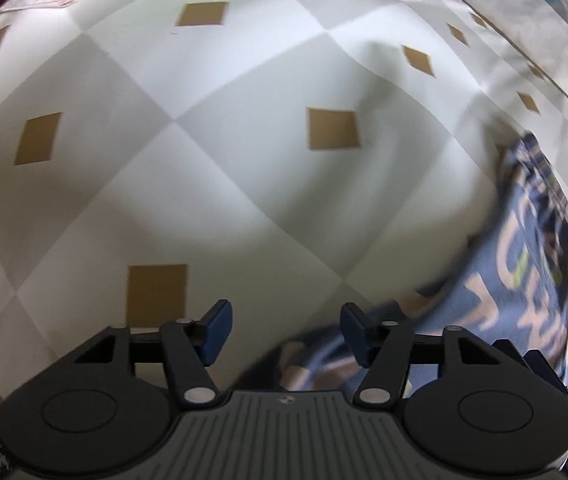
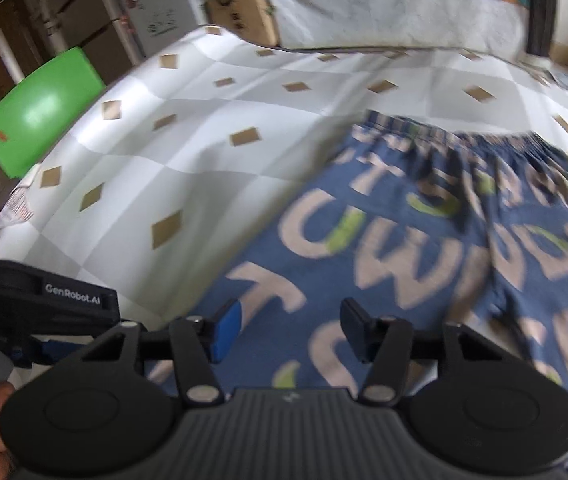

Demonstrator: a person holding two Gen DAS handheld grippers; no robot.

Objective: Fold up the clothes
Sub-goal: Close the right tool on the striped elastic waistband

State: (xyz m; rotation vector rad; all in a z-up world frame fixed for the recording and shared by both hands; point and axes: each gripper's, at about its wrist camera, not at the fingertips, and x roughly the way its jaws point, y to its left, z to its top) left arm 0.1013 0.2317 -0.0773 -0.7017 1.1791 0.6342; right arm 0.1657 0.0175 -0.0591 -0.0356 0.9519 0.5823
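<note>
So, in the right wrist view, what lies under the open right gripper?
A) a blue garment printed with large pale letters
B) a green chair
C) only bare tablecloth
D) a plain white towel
A: the right gripper hangs open over the blue garment, whose pale letters show between its fingers.

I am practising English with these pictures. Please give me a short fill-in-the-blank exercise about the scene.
1. The garment is blue with large pale ____ printed on it.
2. The jaws of both the left gripper and the right gripper are ____, holding nothing.
3. The tablecloth is white and grey with small ____ diamonds.
4. Beyond the table's far left edge stands a bright ____ chair.

Missing words: letters; open; brown; green
</note>
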